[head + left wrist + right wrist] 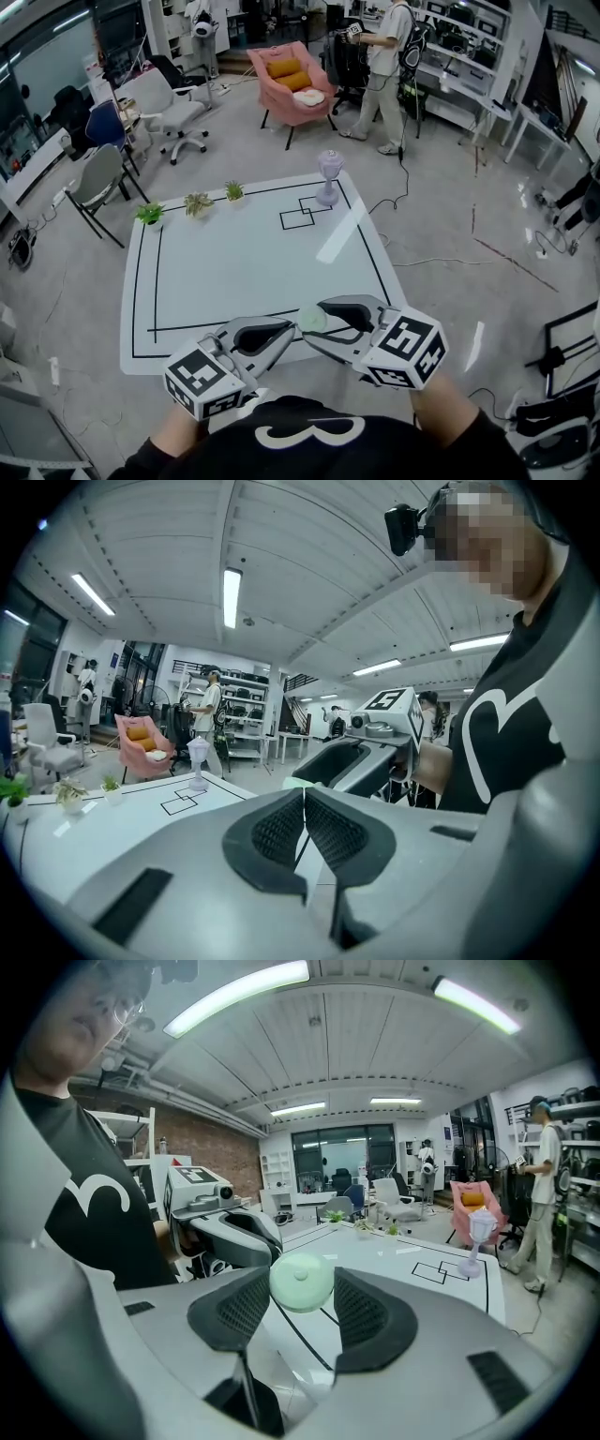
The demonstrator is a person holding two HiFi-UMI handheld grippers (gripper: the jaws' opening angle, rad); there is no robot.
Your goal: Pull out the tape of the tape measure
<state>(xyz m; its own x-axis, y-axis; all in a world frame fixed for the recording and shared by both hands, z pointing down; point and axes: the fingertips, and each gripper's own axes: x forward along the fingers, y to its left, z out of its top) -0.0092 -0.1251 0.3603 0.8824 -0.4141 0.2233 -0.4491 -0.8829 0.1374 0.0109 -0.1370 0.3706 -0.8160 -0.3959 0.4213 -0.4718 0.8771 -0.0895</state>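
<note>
Pinching tape measure (pixel 300 1283) in right tongs (pixel 302 1277) | left tongs (pixel 305 797) pressed together | white table (pixel 244 272), pink armchair (pixel 292 94) beyond

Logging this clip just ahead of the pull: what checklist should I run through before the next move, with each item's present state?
1. Tape measure gripped between the right claw pads: ok.
2. Left claw closed: ok.
3. Tape end caught in the left claw: cannot tell; only a pale green sliver shows at its tips.
4. Tape drawn out: not ok; no length shows between the claws.
5. Room to pull: ok; the plants and lamp figure stand at the table's far edge.
</note>
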